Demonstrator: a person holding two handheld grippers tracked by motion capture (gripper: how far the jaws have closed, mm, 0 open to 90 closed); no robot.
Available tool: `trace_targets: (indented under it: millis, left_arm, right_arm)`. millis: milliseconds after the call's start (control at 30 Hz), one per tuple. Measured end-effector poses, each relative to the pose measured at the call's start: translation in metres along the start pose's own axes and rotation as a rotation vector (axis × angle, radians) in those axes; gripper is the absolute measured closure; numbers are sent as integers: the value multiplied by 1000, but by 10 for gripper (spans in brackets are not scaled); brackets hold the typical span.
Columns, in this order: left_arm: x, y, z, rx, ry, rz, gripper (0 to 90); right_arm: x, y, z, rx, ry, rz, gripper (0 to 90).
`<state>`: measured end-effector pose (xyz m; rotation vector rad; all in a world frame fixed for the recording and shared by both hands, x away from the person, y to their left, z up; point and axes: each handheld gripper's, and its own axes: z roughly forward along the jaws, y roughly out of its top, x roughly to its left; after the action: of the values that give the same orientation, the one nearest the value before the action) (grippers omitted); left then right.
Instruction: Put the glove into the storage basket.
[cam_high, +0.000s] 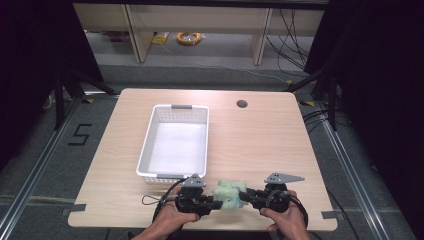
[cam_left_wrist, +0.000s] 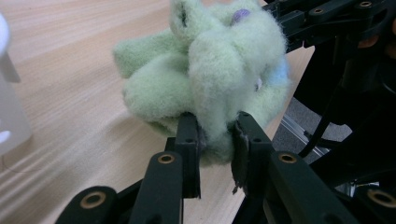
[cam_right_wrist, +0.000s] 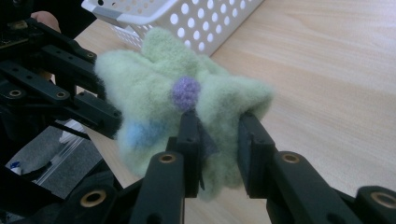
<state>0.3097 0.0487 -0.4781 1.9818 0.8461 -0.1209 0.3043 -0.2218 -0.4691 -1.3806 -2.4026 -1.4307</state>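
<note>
A fluffy pale green fleece item (cam_high: 229, 193) with a purple dot (cam_right_wrist: 186, 92) and a light blue patch hangs just above the table's front edge, between my two grippers. My left gripper (cam_high: 216, 204) is shut on its left side, and the left gripper view shows a fold of fleece (cam_left_wrist: 219, 93) pinched between the jaws (cam_left_wrist: 215, 140). From the right, my right gripper (cam_high: 246, 195) is shut on the other side, its jaws (cam_right_wrist: 219, 135) squeezing the fleece (cam_right_wrist: 159, 93) below the purple dot. A hand holds each gripper at the bottom of the high view.
A white perforated basket (cam_high: 145, 150) stands just beyond the grippers, left of the table's middle; its corner (cam_right_wrist: 196, 23) is near in the right gripper view. A cable hole (cam_high: 242, 104) sits at the table's far right. The table edge is close in front.
</note>
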Motion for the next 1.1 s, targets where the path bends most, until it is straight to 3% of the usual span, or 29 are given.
trace_targets:
  millis: [67,133,167,200,233,267,300,367,400,500,567,600,633,667,700,867,900,967,1067,1100]
  left_arm:
    - [0,2,-4,-3,-1,-1,733]
    - [1,5,-8,-14,-8,13,733]
    - [1,7,-11,-21,-5,9,733]
    - [1,9,-14,-19,-2,6,731]
    - [2,10,-16,-17,-3,14,731]
    - [2,12,-18,-21,8,15,731]
    - [3,14,-20,-16,1,25,731]
    - [4,18,-25,-16,5,21,731]
    - [6,20,-27,-18,-1,16,731]
    - [7,26,-35,-33,20,23,731]
    - [8,29,-38,-36,26,28,731]
    - [9,30,-39,-35,11,23,731]
    - [8,30,-41,-36,21,7,730]
    - [9,32,-43,-33,14,17,730]
    - [10,34,-45,-28,16,19,730]
    - [16,42,-55,-27,14,6,729]
    - [18,44,-56,-26,7,5,728]
    - [22,47,-62,-28,25,2,729]
    - [26,51,-67,-33,25,-4,728]
    - [27,51,-69,-40,33,-12,729]
  right_arm:
    - [-1,3,0,-16,-6,-48,735]
    - [3,6,-1,-16,9,-19,735]
    - [1,8,-1,-26,4,-53,735]
    - [2,11,-1,-29,13,-51,735]
    - [6,12,-1,-22,13,-11,735]
    - [4,16,-1,-33,13,-58,735]
    - [9,17,-1,-26,19,-15,735]
    - [7,22,0,-46,12,-77,735]
    - [10,24,-1,-38,22,-44,735]
    - [11,33,0,-45,21,-72,735]
    - [18,40,-1,-37,29,-48,735]
    - [18,42,-1,-37,29,-61,735]
    - [20,45,-1,-37,28,-61,735]
    - [21,47,-1,-33,29,-59,735]
    - [20,50,0,-38,34,-91,735]
    - [24,64,0,-31,53,-70,735]
    - [21,67,2,-34,64,-101,735]
    - [25,72,2,-20,62,-61,735]
    - [29,84,7,-21,54,-107,735]
    - [30,87,9,-18,61,-98,735]
